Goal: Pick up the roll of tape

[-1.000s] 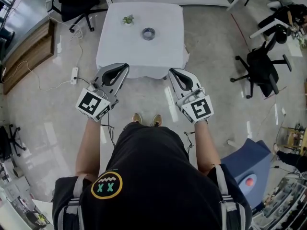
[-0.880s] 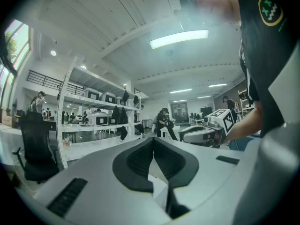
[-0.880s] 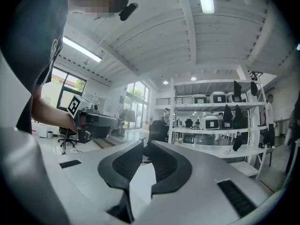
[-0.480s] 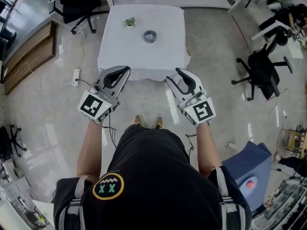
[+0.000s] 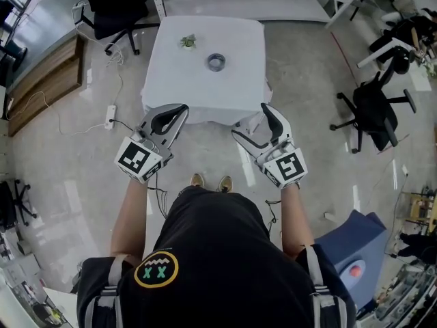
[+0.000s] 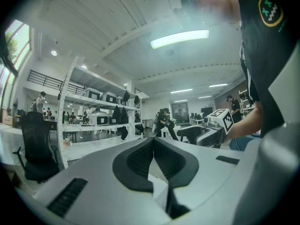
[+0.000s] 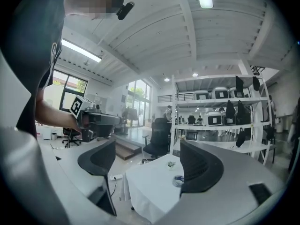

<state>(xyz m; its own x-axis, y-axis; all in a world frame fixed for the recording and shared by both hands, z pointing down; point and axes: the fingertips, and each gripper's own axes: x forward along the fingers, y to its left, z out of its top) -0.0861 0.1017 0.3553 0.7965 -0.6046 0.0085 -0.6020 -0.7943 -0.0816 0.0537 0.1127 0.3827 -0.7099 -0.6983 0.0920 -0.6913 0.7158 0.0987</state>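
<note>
We see the jaws of the left gripper (image 6: pixel 153 140) pressed together with nothing between them, and the jaws of the right gripper (image 7: pixel 146 149) apart and opening, with nothing held between them either. In the right gripper view, the gap between the jaws frames the white-draped counter (image 7: pixel 150 186) well beyond them, with the roll of tape (image 7: pixel 177 181) peeking out beside the right-hand jaw's pad. In the head view both grippers sit at mid-frame, level, just short of the counter's near edge and not touching it. The roll of tape lies flat on the cloth toward the upper centre of the frame, well apart from both grippers. A small green thing (image 5: pixel 188 42), perhaps a plant though too small for us to be sure, stands near the counter's far left corner. A black office chair (image 5: pixel 113 12) stands at the upper left, on the floor.
</note>
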